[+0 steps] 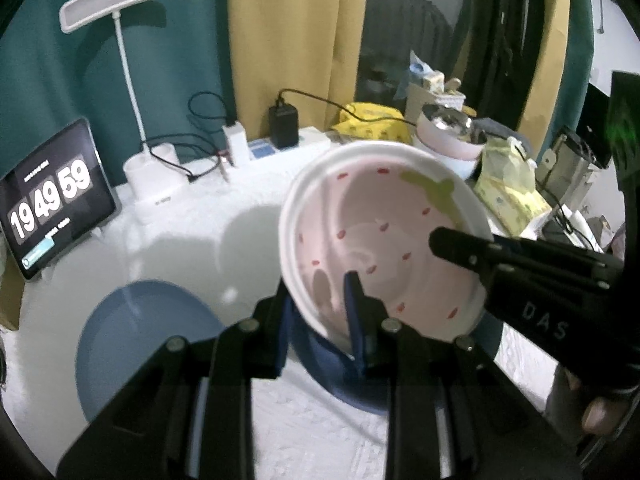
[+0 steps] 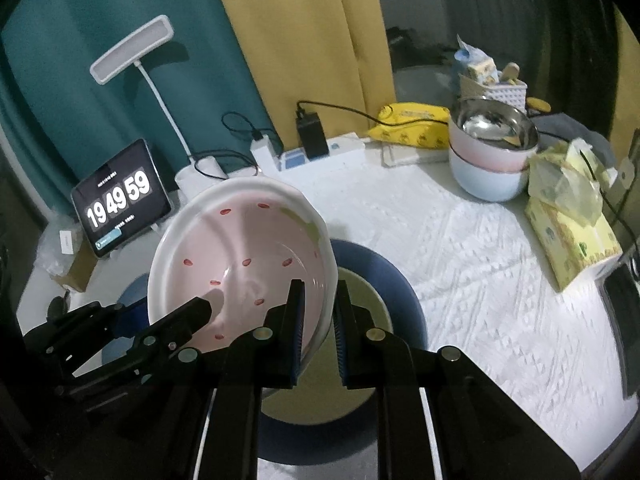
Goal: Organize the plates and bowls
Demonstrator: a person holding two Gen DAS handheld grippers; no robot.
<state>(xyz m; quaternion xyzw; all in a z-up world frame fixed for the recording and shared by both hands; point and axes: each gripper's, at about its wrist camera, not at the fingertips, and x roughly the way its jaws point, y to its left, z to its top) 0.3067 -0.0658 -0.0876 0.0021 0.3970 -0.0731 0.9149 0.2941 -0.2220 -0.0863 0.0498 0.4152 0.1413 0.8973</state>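
- Pink strawberry-print bowl (image 2: 240,264) is hanging tilted in the air, open side facing both cams, over a dark blue plate (image 2: 404,292) on the white tablecloth (image 2: 500,280).
- Right gripper (image 2: 318,320) is pinching the bowl's rim on its right edge: one pad inside, one outside, wall between them, fingers clamped on it.
- Left gripper (image 1: 320,312) is doing the same at the near-left rim; fingers closed onto the wall.
- Key relation: bowl is sitting betw. both grippers, rim running across from one to the other, dark blue plate directly below, so I judge the next move is straight down, levelling the tilt first.
- Light blue plate (image 1: 148,344) is lying flat to the left, apart from the dark one.
- Stacked bowls (image 2: 490,156), steel one on top, are standing far right at the back; likely alt. destination, nearer the right gripper.
- Risk, as I judge it: unequal release would tip the bowl.
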